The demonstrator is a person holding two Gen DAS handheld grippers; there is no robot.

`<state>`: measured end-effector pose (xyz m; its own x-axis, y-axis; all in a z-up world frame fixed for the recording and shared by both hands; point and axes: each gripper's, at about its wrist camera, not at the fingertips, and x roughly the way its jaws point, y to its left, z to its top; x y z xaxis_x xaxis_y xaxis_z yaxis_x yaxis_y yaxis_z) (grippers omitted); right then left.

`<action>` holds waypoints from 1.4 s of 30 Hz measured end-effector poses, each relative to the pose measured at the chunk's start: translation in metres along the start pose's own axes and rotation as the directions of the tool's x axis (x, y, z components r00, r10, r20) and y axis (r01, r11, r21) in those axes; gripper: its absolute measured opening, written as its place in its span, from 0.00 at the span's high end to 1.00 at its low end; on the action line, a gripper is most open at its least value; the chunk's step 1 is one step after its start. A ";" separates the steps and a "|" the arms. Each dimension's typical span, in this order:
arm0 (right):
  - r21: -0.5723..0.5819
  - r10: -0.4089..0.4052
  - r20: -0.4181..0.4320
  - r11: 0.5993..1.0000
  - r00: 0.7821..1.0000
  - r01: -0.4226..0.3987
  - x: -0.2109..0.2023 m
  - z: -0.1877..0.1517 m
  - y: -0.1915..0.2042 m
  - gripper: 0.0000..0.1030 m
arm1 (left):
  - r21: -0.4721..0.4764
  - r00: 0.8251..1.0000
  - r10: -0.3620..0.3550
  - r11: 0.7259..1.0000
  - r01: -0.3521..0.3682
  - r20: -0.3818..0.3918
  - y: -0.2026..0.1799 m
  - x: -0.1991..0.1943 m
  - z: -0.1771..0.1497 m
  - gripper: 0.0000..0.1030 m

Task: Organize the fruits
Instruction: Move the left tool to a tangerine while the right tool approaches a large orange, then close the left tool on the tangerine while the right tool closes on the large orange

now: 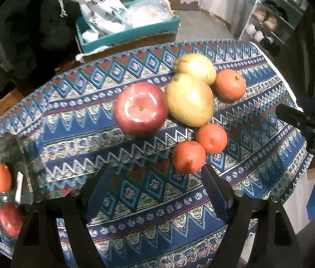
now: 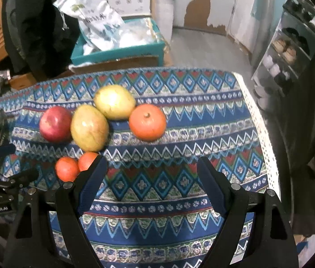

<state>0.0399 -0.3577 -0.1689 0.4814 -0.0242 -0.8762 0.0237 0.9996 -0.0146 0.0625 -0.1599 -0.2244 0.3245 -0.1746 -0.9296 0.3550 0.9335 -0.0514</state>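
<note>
Glass bowl (image 1: 27, 174) with an orange (image 1: 1, 177) and an apple (image 1: 10, 220).

tangerine (image 2: 88, 161) partly behind fingers (image 2: 91, 183)

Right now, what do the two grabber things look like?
Both are black plastic tools. The left gripper has two wide black fingers with dark blue pads inside and small round silver bolts. The right gripper looks the same, with matching blue pads. From the right camera, white lettering shows on the left tool's body.
</note>
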 end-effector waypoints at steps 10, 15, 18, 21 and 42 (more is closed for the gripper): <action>0.011 0.009 -0.060 1.000 0.998 -0.008 0.030 -0.008 -0.008 0.20 | 0.035 0.999 -0.024 0.999 0.025 -0.046 -0.017 0.029 0.003 0.21; 0.009 0.005 -0.085 1.000 0.996 -0.004 0.041 -0.013 -0.010 0.20 | 0.034 0.996 -0.038 0.999 0.041 -0.080 -0.025 0.044 0.006 0.21; 0.013 0.012 -0.095 1.000 0.995 -0.011 0.045 -0.014 -0.011 0.20 | 0.032 0.994 -0.046 0.998 0.049 -0.094 -0.027 0.052 0.007 0.21; 0.013 0.017 -0.097 1.000 0.995 -0.015 0.046 -0.015 -0.012 0.20 | 0.032 0.995 -0.045 0.998 0.048 -0.087 -0.027 0.055 0.009 0.21; -0.034 0.041 -0.120 0.998 0.992 -0.045 0.074 0.005 -0.010 0.20 | 0.015 0.994 -0.089 0.996 0.090 -0.057 -0.014 0.042 0.015 0.57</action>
<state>0.0801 -0.3693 -0.2313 0.3733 0.0187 -0.9275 -0.0281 0.9996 0.0088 0.0843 -0.1855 -0.2575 0.2413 -0.2388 -0.9406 0.3955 0.9093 -0.1294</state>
